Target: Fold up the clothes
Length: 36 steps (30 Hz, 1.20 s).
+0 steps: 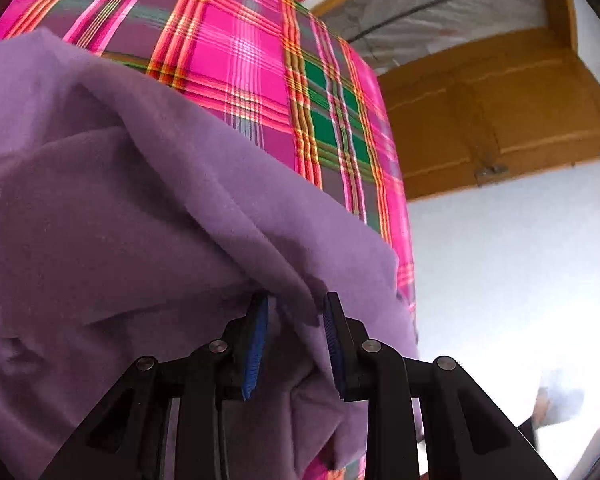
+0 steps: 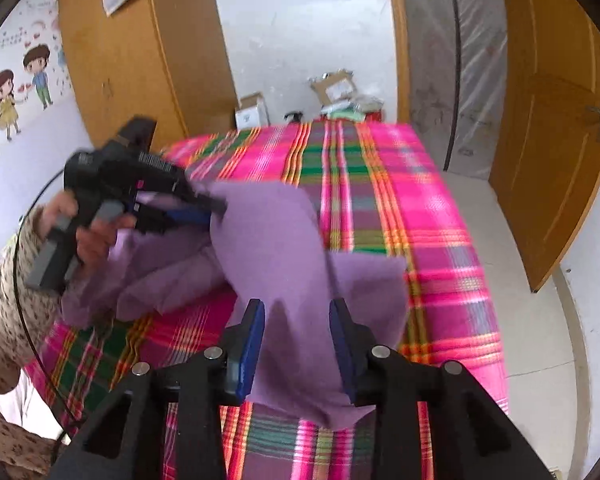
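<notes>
The left gripper [image 1: 296, 344] has purple cloth [image 1: 140, 220] bunched between its blue-padded fingers [image 1: 256, 348], though a gap shows between the pads, so a firm pinch cannot be confirmed. The right gripper [image 2: 298, 344] likewise straddles a flap of the same purple cloth [image 2: 276, 240], its fingers apart with fabric draped between; grip uncertain. The garment hangs lifted and crumpled above a pink-and-green plaid bedspread [image 2: 420, 220]. A hand [image 2: 88, 240] in a patterned sleeve [image 2: 4, 320] holds the left tool. Behind stand a wooden door [image 2: 552, 160] and a wardrobe [image 2: 112, 60].
</notes>
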{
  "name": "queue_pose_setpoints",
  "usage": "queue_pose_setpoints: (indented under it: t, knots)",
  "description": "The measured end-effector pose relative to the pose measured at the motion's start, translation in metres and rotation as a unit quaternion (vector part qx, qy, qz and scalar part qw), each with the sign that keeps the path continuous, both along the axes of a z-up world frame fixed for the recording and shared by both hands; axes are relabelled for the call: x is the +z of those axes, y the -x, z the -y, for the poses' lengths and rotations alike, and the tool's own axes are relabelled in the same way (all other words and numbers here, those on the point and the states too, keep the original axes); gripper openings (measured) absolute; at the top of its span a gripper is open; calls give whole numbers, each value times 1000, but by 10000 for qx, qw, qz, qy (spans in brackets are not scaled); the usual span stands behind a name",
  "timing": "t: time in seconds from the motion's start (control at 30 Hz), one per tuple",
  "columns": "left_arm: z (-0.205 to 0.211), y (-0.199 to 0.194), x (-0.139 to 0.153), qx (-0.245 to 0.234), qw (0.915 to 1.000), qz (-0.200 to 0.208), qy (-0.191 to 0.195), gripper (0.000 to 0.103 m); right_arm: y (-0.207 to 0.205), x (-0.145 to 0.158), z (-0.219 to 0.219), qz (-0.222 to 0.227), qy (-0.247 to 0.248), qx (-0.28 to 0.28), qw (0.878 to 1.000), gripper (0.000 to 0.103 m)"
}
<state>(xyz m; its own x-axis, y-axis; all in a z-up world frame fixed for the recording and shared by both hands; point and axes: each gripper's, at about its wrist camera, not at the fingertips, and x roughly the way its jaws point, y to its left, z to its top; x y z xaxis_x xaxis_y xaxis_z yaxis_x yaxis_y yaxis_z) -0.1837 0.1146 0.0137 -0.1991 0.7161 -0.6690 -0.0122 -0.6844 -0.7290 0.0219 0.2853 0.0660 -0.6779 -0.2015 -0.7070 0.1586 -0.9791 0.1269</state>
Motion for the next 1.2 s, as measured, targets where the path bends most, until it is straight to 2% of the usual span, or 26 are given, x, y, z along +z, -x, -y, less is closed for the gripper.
queue_pose_setpoints:
  t: [0.07,0.13,0.2,0.3,0.37,0.4,0.5,0.6,0.8,0.9,1.03,1.13,1.2]
  knots:
    - [-7,3,-4,-93,9999,80,48,29,1,-7,5,67,-30,33,10000,34]
    - [-18,8,-14,-187,9990,374,161,29,1,-13,10,133,-93,71,9998,34]
    - [-18,10,-19,-35,9982,592,51,29,2,-15,10,161,-65,60,9998,34]
    - [-19,11,-18,-52,9985,548,25,28,2,-15,10,180,6,-34,9998,35]
    - [-16,11,-17,-19,9987,500,5,15,1,-14,9,168,38,-96,9998,35]
    - [-14,11,-14,12,9990,450,-39,6,1,-14,8,155,27,-130,9998,35]
    - [-5,8,-1,84,9995,208,-227,2,0,-11,11,89,-51,-160,9998,35]
    - [2,6,14,153,9983,-40,-566,3,-1,-8,16,-25,-161,-169,9997,35]
    - [11,-1,54,254,9933,-520,-1001,3,-5,0,34,-320,-453,23,9985,37]
    - [20,-5,72,294,9915,-721,-1043,3,-5,2,45,-396,-578,100,9975,37]
    - [22,-8,82,344,9902,-876,-1036,3,-7,2,61,-536,-901,180,9943,38]
    - [30,-17,90,357,9892,-954,-1052,3,-2,2,57,-564,-1063,-325,9922,38]
    - [38,-21,95,393,9878,-1020,-1107,3,2,4,49,-518,-841,-478,9940,38]
